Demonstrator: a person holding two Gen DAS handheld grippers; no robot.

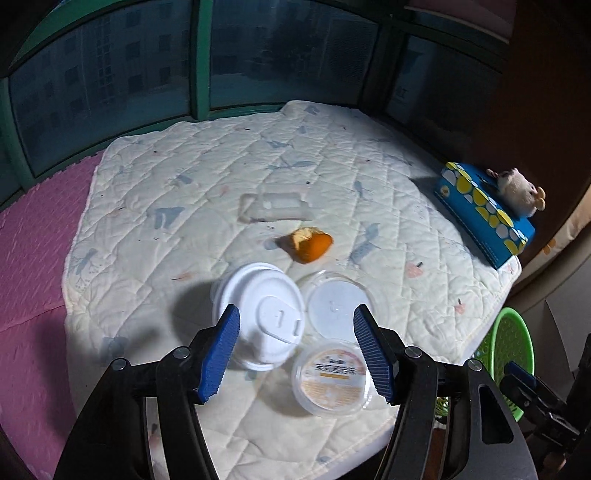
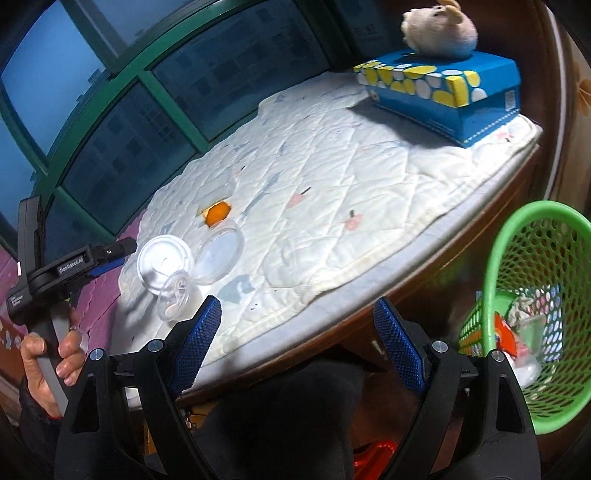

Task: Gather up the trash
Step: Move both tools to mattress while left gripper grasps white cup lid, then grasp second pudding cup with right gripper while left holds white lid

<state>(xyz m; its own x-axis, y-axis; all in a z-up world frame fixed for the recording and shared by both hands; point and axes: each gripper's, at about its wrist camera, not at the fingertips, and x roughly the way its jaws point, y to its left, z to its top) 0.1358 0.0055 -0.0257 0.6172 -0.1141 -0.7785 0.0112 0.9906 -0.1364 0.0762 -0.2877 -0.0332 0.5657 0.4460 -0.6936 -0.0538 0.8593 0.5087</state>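
Quilted white pad over a pink mat, dark windows behind. On the pad: white cup, clear lid, labelled tub, orange peel, plus a blurred clear wrapper. Left gripper is wide and empty above them; right gripper wide, empty. Green basket is half cut off, its trash jumbled.

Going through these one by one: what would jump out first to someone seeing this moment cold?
Probably the bright blue tissue box with a plush toy on top, at the quilt's far right corner. Next, the green mesh basket beside the table, already holding trash. Then the white cup lid and orange peel, near the open left gripper.
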